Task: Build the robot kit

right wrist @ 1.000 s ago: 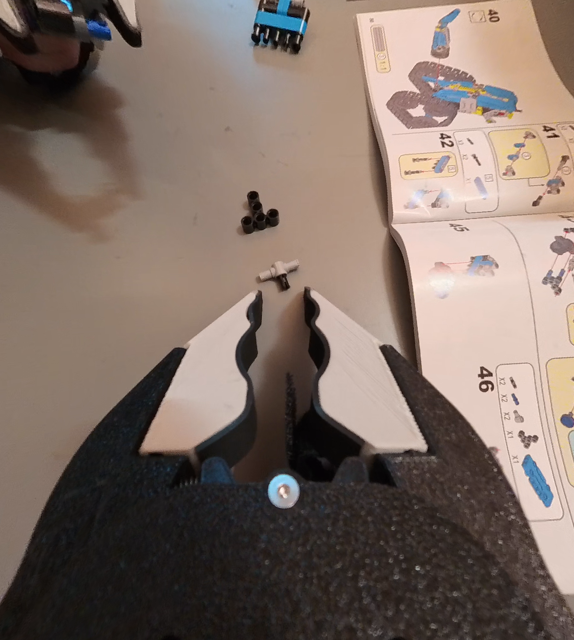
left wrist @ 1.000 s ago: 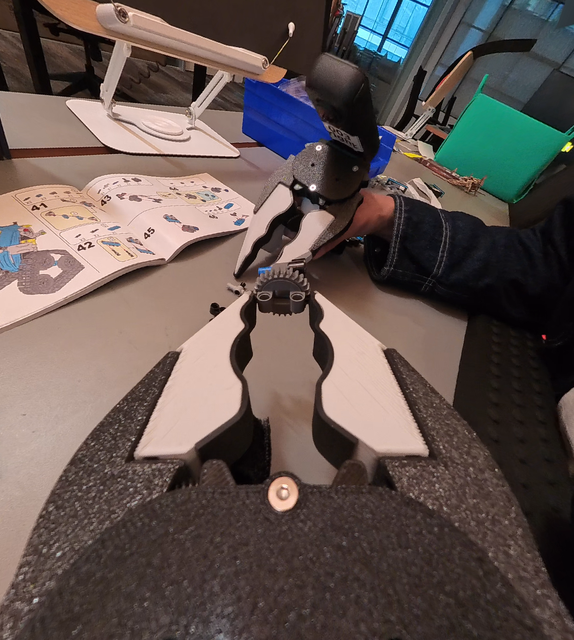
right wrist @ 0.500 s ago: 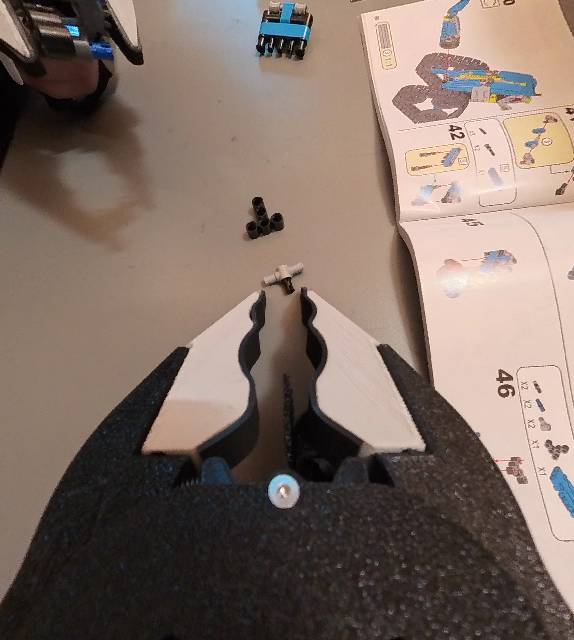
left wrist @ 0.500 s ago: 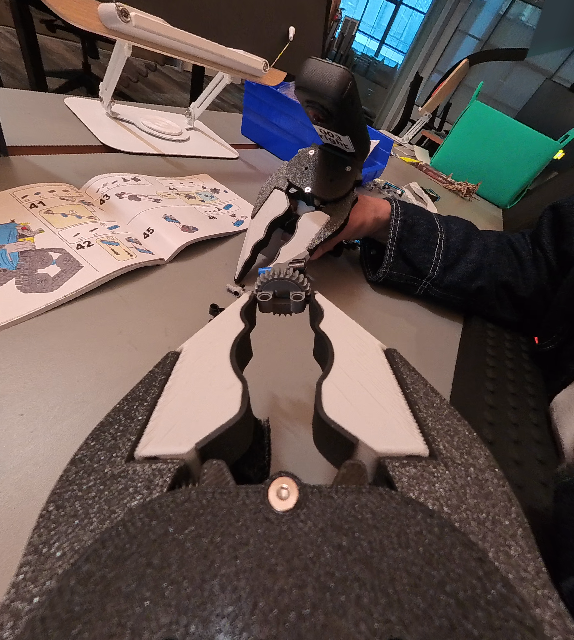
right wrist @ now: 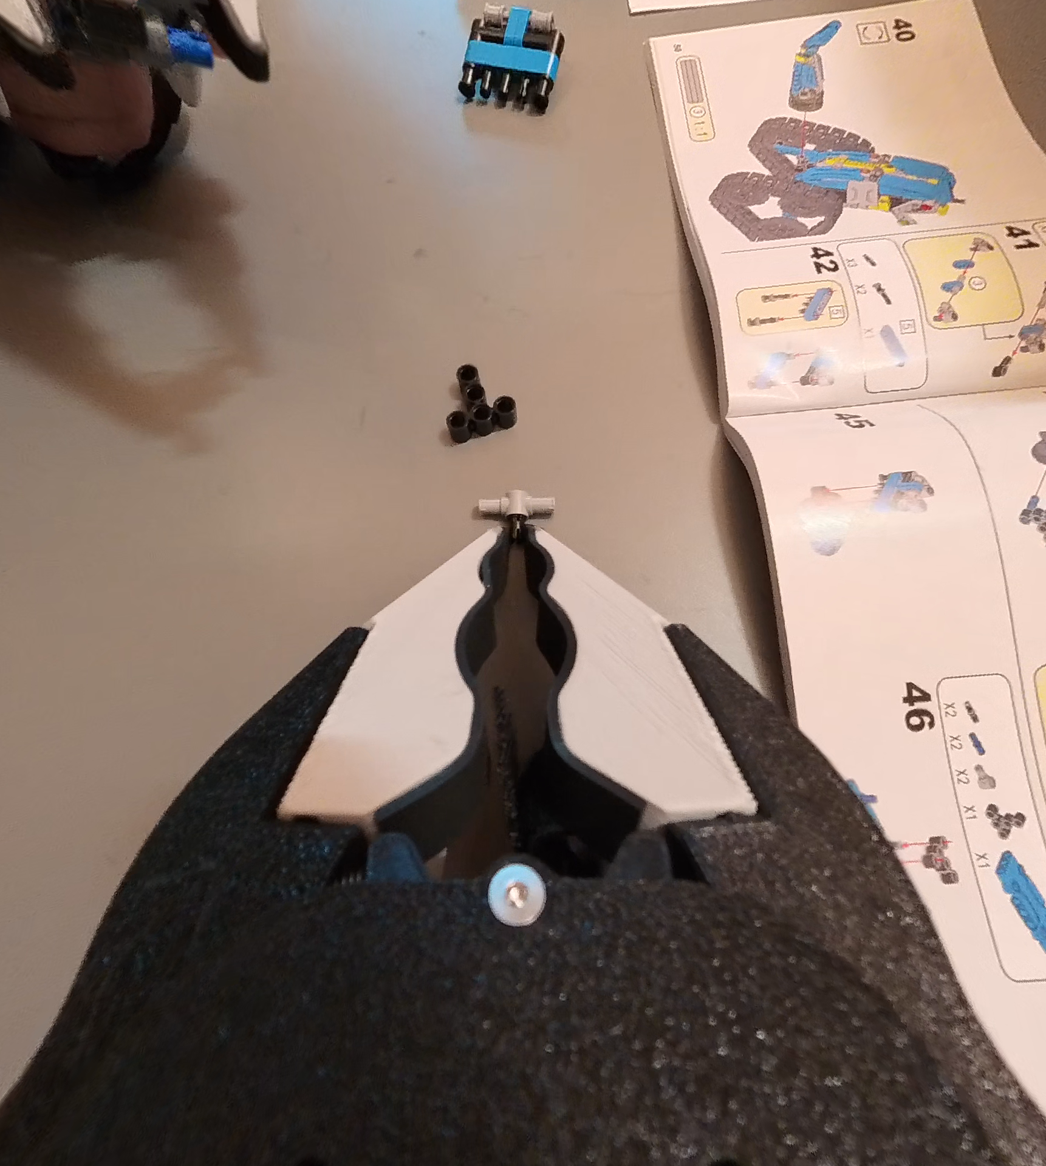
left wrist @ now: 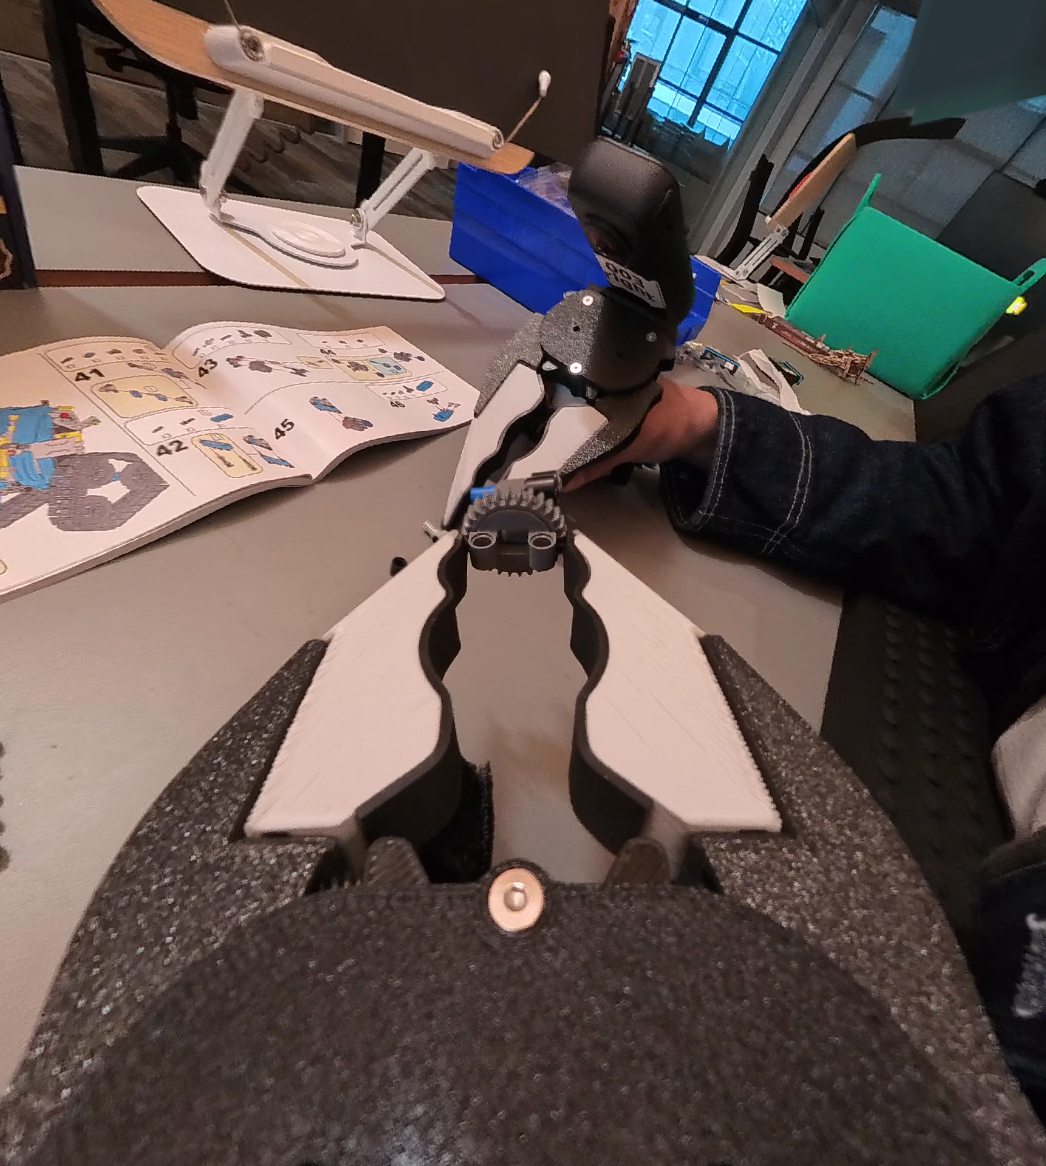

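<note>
My left gripper (left wrist: 514,542) is shut on a dark grey gear assembly (left wrist: 513,530) with a blue pin and holds it above the grey table (left wrist: 129,694). It shows again at the top left of the right wrist view, with the gear assembly (right wrist: 148,41). My right gripper (right wrist: 514,535) is shut on the black pin of a small light grey cross connector (right wrist: 516,506) that lies on the table. In the left wrist view the right gripper's fingers (left wrist: 495,429) point down just behind the gear assembly. A black multi-hole connector (right wrist: 479,410) lies a little beyond the grey one.
An open instruction booklet (right wrist: 886,441) lies to the right. A blue and black pin assembly (right wrist: 511,63) sits far ahead. A white stand (left wrist: 293,252), a blue bin (left wrist: 508,233) and a green box (left wrist: 905,303) stand at the back. A person's denim sleeve (left wrist: 886,492) rests at the table's right.
My right gripper has moved forward and closed on the grey connector's black pin; it was open behind it before. My left gripper keeps hold of the gear assembly and has barely moved.
</note>
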Available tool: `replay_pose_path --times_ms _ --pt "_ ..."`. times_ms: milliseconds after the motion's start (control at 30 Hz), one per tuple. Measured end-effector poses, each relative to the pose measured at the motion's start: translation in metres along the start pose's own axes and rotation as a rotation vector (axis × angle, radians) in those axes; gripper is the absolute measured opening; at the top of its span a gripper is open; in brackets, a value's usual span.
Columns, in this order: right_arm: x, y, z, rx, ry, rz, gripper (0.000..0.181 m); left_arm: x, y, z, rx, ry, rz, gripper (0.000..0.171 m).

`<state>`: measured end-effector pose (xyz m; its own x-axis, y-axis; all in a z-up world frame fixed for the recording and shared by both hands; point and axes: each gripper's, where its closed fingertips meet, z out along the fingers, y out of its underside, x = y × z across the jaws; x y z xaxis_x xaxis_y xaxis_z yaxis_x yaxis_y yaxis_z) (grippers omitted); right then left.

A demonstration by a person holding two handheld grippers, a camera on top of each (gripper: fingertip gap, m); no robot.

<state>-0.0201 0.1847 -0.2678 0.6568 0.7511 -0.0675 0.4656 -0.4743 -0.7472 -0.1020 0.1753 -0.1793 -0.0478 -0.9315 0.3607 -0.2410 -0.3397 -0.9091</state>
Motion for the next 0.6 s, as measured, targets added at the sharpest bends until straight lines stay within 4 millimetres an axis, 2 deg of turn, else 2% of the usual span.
replay_pose_path --times_ms 133,233,333,400,500,600 --pt "0.000 -0.005 -0.001 0.032 -0.024 0.070 0.004 -0.010 -0.004 -0.004 0.019 -0.033 -0.019 0.030" --pt "0.003 -0.024 -0.011 0.167 -0.088 0.246 0.004 -0.020 -0.008 -0.008 0.047 -0.069 -0.054 0.030" --pt "0.009 -0.027 -0.016 0.243 -0.181 0.462 0.004 -0.046 -0.018 -0.023 0.124 -0.149 -0.139 0.030" --pt "0.018 -0.028 -0.021 0.289 -0.206 0.570 0.004 -0.055 -0.026 -0.032 0.192 -0.123 -0.244 0.030" --pt "0.021 -0.029 -0.023 0.307 -0.225 0.614 0.004 -0.063 -0.027 -0.038 0.230 -0.076 -0.371 0.030" --pt "0.019 -0.029 -0.023 0.303 -0.232 0.597 0.004 -0.066 -0.032 -0.041 0.255 -0.051 -0.400 0.030"
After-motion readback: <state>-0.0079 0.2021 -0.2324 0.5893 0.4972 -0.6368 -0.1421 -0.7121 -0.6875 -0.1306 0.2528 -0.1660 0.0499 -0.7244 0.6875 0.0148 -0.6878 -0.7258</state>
